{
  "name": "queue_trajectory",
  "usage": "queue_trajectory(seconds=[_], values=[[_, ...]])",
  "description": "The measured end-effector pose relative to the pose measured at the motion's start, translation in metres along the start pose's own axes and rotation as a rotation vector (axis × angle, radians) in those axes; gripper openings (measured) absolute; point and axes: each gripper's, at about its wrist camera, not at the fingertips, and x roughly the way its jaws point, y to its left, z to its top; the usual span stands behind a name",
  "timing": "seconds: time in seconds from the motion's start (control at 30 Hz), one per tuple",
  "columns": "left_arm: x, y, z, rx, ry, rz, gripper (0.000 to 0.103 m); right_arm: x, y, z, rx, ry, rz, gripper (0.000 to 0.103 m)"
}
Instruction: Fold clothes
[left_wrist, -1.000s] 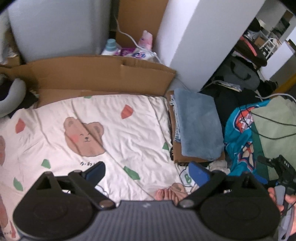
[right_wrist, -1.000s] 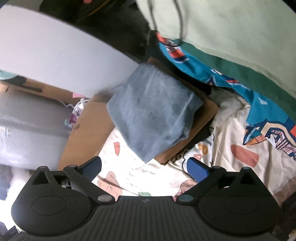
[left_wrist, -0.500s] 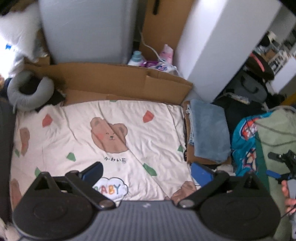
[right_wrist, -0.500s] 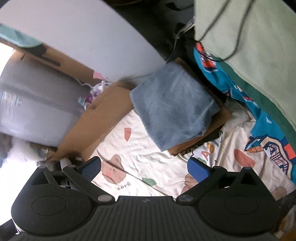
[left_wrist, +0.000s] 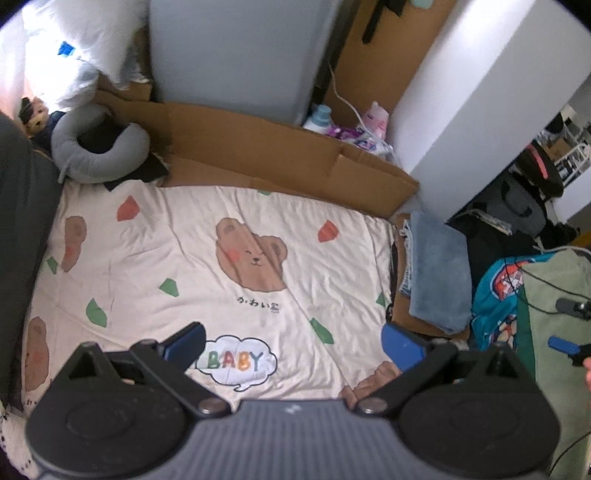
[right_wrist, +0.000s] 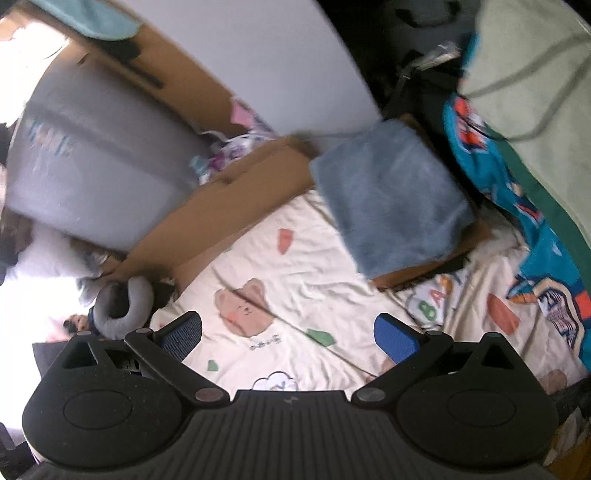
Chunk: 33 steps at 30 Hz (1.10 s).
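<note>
A folded grey-blue cloth (left_wrist: 437, 273) lies on a piece of cardboard at the right edge of the cream bear-print blanket (left_wrist: 177, 251). In the right wrist view the folded cloth (right_wrist: 388, 195) sits ahead and to the right, over the blanket (right_wrist: 303, 273). My left gripper (left_wrist: 293, 341) hangs open above the blanket's near part, with nothing between its blue pads. My right gripper (right_wrist: 288, 334) is open too and holds nothing. A teal patterned garment (right_wrist: 517, 184) and a pale green one (right_wrist: 535, 66) lie at the right.
A cardboard wall (left_wrist: 280, 155) borders the blanket's far side, with bottles (left_wrist: 321, 118) and a grey panel behind it. A grey neck pillow (left_wrist: 96, 155) lies at the far left corner. A white cabinet (left_wrist: 472, 96) and dark bags (left_wrist: 517, 206) stand to the right.
Both grippers have pulled back and risen, so more of the blanket shows. The neck pillow has come into both views. Both stay open and empty.
</note>
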Motion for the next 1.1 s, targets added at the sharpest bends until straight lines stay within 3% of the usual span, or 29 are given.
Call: queue_trajectory(seconds=[0.13, 0.4, 0.57, 0.83, 1.1], values=[[-0.009, 0.023, -0.01, -0.008, 0.002, -0.019, 0.102, 0.0, 0.036, -0.003, -0.049, -0.003, -0.001, 0.102], [-0.02, 0.065, -0.033, -0.037, 0.008, 0.025, 0.102, 0.024, 0.072, -0.031, -0.176, 0.037, -0.066, 0.102], [-0.033, 0.078, -0.049, -0.123, -0.102, 0.1, 0.103, 0.036, 0.091, -0.054, -0.268, 0.061, -0.103, 0.102], [-0.042, 0.066, -0.073, -0.115, -0.174, 0.11, 0.103, 0.047, 0.112, -0.088, -0.389, 0.104, -0.111, 0.102], [-0.027, 0.054, -0.107, -0.178, -0.161, 0.11, 0.1, 0.051, 0.116, -0.116, -0.469, 0.124, -0.13, 0.102]])
